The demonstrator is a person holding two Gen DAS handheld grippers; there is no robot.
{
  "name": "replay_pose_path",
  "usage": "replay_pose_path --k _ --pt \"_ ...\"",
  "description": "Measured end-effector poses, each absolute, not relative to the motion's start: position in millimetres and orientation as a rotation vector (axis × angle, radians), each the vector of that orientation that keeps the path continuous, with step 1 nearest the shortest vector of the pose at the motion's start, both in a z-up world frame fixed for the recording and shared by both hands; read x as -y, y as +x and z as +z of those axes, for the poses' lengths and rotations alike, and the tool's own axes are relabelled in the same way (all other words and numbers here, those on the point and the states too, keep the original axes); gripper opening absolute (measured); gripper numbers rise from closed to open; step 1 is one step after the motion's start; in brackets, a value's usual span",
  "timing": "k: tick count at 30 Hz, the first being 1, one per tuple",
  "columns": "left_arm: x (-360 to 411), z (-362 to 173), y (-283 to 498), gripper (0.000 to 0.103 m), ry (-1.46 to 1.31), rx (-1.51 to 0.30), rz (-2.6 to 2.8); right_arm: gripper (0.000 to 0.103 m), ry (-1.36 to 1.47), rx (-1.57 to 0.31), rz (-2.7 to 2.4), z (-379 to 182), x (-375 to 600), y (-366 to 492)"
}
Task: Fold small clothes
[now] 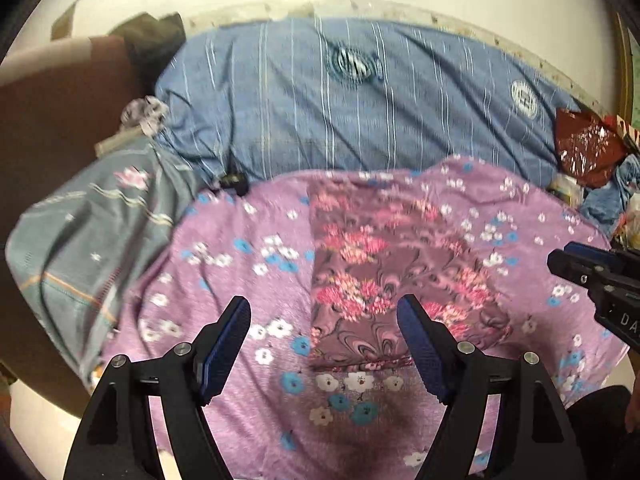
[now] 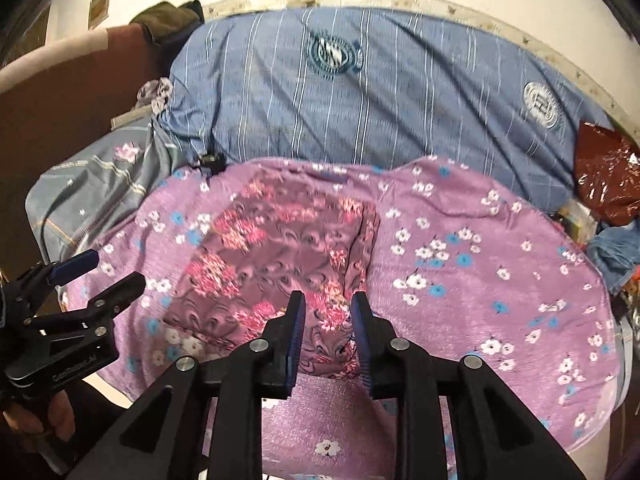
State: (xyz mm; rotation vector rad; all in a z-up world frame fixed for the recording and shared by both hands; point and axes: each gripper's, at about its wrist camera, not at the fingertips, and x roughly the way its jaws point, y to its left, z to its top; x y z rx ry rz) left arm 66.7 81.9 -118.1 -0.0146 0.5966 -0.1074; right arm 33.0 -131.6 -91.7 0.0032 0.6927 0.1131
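Note:
A small mauve garment with pink flowers (image 1: 384,268) lies folded flat on a purple flowered cloth (image 1: 240,280); it also shows in the right wrist view (image 2: 272,256). My left gripper (image 1: 324,316) is wide open and empty, hovering above the garment's near left edge. My right gripper (image 2: 328,312) is partly open, its jaws apart over the garment's near right corner, holding nothing. The right gripper also shows in the left wrist view (image 1: 568,260), and the left gripper shows in the right wrist view (image 2: 108,272).
A blue striped quilt (image 1: 360,100) lies behind the purple cloth. A grey flowered pillow (image 1: 92,232) sits at the left. A red foil bag (image 1: 588,148) and clutter lie at the right. A small black object (image 1: 234,182) rests at the cloth's far left corner.

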Motion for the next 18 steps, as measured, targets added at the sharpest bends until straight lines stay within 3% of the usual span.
replay_pose_path --k 12,18 --pt "-88.1 -64.5 -12.0 0.082 0.027 -0.441 -0.070 0.040 0.001 -0.593 0.050 -46.9 127.4 -7.6" --pt "-88.2 -47.7 -44.8 0.093 0.044 -0.375 -0.051 0.046 0.020 -0.563 0.028 -33.5 126.6 -24.2"
